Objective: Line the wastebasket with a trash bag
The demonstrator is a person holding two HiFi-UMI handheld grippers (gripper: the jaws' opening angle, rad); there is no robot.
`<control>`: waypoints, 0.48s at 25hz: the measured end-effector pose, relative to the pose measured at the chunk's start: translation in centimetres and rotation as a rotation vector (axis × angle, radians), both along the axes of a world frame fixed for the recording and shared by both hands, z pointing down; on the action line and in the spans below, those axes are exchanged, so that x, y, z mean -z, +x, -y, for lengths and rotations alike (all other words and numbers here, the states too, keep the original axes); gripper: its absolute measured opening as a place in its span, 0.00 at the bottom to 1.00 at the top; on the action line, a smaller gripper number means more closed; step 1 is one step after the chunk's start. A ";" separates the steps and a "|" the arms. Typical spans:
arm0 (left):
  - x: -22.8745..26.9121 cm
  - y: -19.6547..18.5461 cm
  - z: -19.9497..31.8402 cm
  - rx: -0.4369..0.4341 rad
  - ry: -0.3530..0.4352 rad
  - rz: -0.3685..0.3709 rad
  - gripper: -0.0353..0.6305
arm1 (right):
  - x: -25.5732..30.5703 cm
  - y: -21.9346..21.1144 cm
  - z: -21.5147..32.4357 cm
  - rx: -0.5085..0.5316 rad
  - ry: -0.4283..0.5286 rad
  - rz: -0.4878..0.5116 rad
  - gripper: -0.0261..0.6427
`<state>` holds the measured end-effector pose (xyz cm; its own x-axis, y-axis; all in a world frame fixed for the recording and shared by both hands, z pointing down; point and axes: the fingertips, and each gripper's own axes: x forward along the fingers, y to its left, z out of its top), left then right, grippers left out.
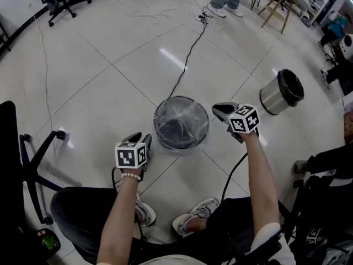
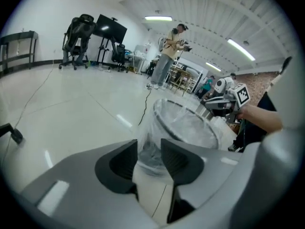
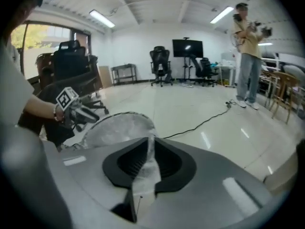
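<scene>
Tiled floor [image 1: 110, 65]: two wastebaskets [image 1: 156, 127] [image 1: 282, 91], two grippers [image 1: 139, 139] [image 1: 219, 110], one bag [image 1: 182, 114].

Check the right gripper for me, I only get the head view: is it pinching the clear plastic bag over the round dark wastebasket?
Observer: Yes. In the right gripper view the right gripper has its jaws nearly together on a fold of the clear plastic trash bag.
Operator: Left one?
Observer: The left gripper has its jaws apart; the round dark wastebasket shows beyond the gap, pads pressing on nothing.
</scene>
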<state>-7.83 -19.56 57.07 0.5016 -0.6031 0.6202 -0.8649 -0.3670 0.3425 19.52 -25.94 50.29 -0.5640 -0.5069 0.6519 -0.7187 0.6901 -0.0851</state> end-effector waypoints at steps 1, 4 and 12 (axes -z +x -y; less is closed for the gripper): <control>1.2 0.4 0.3 -0.005 0.022 -0.016 0.27 | 0.3 -2.0 -0.3 0.055 -0.037 -0.044 0.22; 2.1 1.7 0.5 -0.026 0.023 -0.063 0.24 | 0.6 -7.2 -0.6 0.178 -0.070 -0.222 0.11; -1.6 2.2 1.5 -0.008 0.004 -0.077 0.24 | -7.0 -13.8 0.1 0.402 -0.122 -0.623 0.08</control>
<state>-5.66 -21.03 58.63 0.5524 -0.6013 0.5773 -0.8331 -0.3749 0.4067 5.67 -26.02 57.27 -0.1988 -0.2439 0.9492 -0.3538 0.9211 0.1626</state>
